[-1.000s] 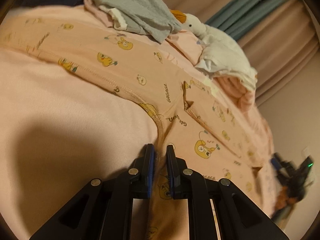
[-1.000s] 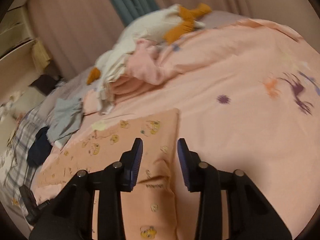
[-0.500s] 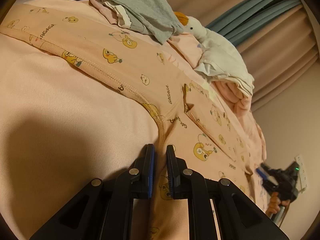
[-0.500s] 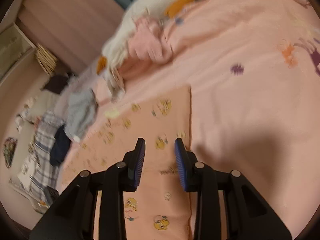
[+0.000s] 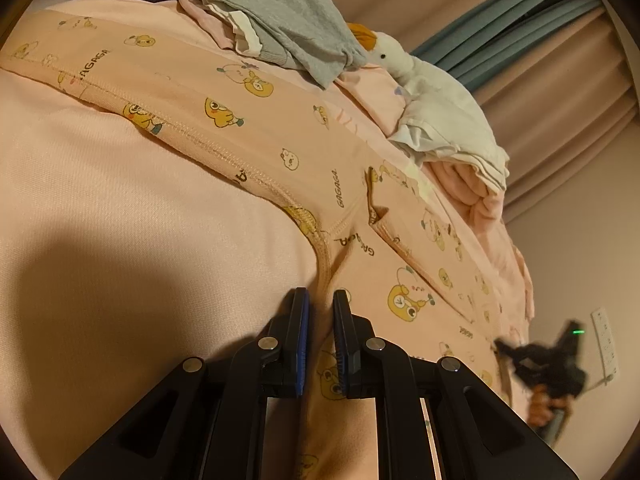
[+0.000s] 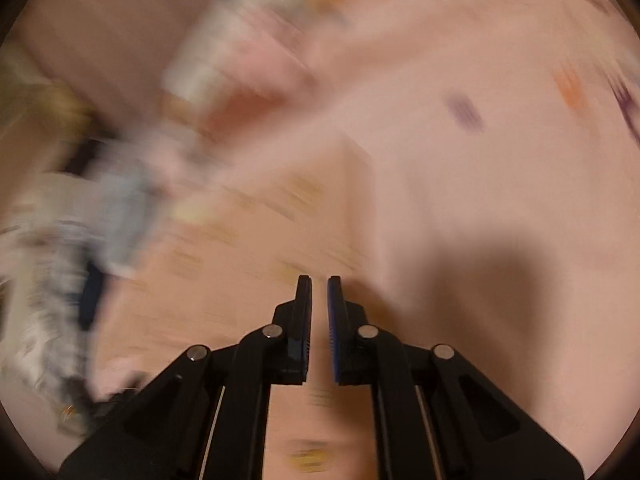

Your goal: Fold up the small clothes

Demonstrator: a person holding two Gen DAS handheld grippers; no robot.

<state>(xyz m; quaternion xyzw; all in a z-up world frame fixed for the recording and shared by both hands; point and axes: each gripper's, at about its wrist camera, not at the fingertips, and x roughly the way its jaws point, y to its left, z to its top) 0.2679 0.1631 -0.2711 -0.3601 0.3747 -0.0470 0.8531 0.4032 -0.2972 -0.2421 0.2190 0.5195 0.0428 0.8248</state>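
A peach garment with a yellow duck print (image 5: 280, 136) lies spread on the pink bed. My left gripper (image 5: 320, 300) is shut on its seamed edge near the crotch, the cloth pinched between the blue pads. In the blurred right wrist view the same garment (image 6: 256, 264) lies under my right gripper (image 6: 319, 284). Its jaws are almost together with cloth between them.
A heap of clothes (image 5: 280, 12), grey on top, lies at the far end. A white goose toy (image 5: 432, 92) rests on folded pink and white cloth. Curtains hang behind. The pink bedsheet (image 6: 500, 200) spreads to the right. My other gripper (image 5: 548, 364) shows at the garment's far end.
My right gripper has closed from wide open to nearly shut on the garment and is moving fast, blurring its view. My left gripper stays shut on the seam and has shifted slightly.
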